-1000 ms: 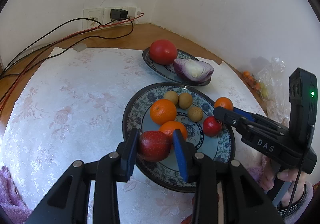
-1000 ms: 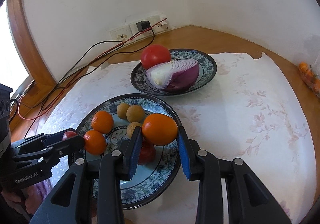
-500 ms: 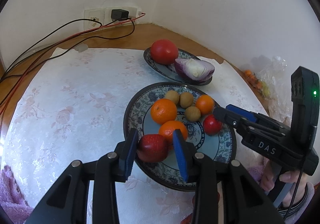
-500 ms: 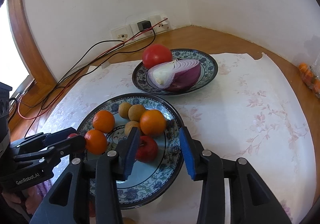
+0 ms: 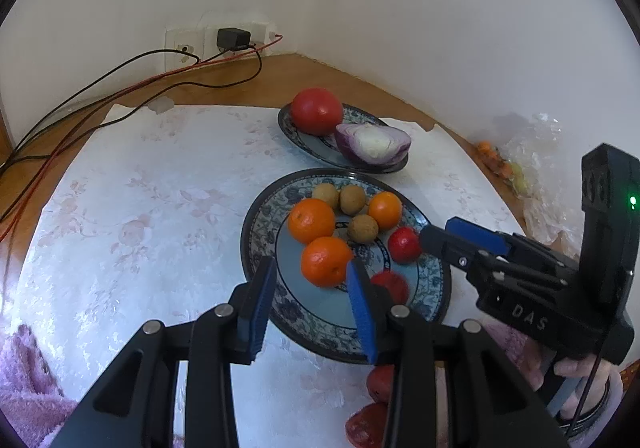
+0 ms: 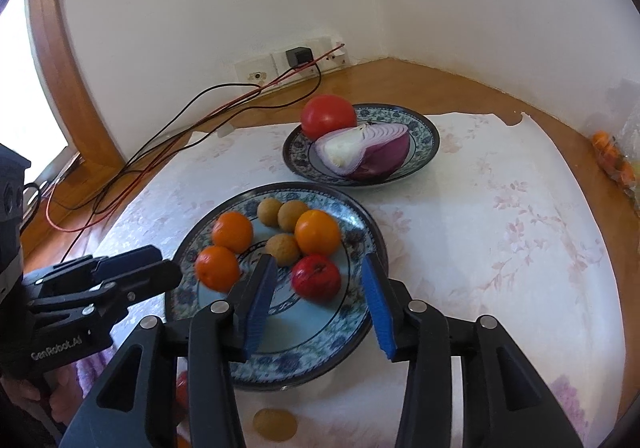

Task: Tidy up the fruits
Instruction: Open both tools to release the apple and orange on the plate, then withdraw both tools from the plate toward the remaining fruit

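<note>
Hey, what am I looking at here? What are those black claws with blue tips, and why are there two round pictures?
There is no robot here. A person holds a hand-held gripper in each hand, and each carries a wide-angle camera looking along its two blue-tipped fingers. One picture looks out from the left hand-held gripper, the other from the right hand-held gripper. Each picture also shows the other gripper at its edge. On the flowered tablecloth stand two patterned plates. The near plate holds oranges, small brown fruits and red fruits. The far plate holds a tomato and half a red onion. Both grippers are open above the near plate and hold nothing.
</note>
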Available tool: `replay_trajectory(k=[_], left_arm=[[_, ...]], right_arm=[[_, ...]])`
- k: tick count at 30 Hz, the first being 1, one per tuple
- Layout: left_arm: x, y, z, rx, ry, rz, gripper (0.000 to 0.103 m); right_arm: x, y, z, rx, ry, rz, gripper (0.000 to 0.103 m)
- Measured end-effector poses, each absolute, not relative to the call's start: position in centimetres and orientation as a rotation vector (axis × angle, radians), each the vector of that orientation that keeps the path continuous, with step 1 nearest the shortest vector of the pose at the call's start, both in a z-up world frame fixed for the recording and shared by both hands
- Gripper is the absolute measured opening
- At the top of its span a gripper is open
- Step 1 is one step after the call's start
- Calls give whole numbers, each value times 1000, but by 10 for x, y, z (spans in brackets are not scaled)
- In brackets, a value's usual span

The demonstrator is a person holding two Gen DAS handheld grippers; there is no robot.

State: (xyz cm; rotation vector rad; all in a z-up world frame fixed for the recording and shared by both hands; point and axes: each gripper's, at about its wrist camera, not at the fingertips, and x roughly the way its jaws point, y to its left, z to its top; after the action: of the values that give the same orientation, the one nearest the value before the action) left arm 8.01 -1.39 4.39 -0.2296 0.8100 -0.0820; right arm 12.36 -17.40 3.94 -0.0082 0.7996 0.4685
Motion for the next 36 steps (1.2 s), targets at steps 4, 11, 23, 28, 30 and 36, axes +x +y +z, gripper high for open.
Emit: replay_trajectory(k=[4, 11, 23, 28, 30, 36], left_arm=[[74, -16, 47, -227, 811, -87, 38], [61, -21, 49, -222, 823, -98, 38], [39, -31, 48, -231, 847, -141, 38], [31, -38, 47, -220, 854, -152, 38], [29, -40, 45, -219, 858, -155, 38], [22, -46, 41, -211, 873, -164, 38]], right_arm=[[111, -174, 44, -1, 791, 480, 45], [92, -177, 47, 9, 784, 488, 45], [68, -182, 44, 32, 792, 488, 46], [60, -184, 42, 35, 795, 484, 46], [57, -185, 41, 35, 795, 484, 46], [49, -190, 37, 46, 797, 482, 46]])
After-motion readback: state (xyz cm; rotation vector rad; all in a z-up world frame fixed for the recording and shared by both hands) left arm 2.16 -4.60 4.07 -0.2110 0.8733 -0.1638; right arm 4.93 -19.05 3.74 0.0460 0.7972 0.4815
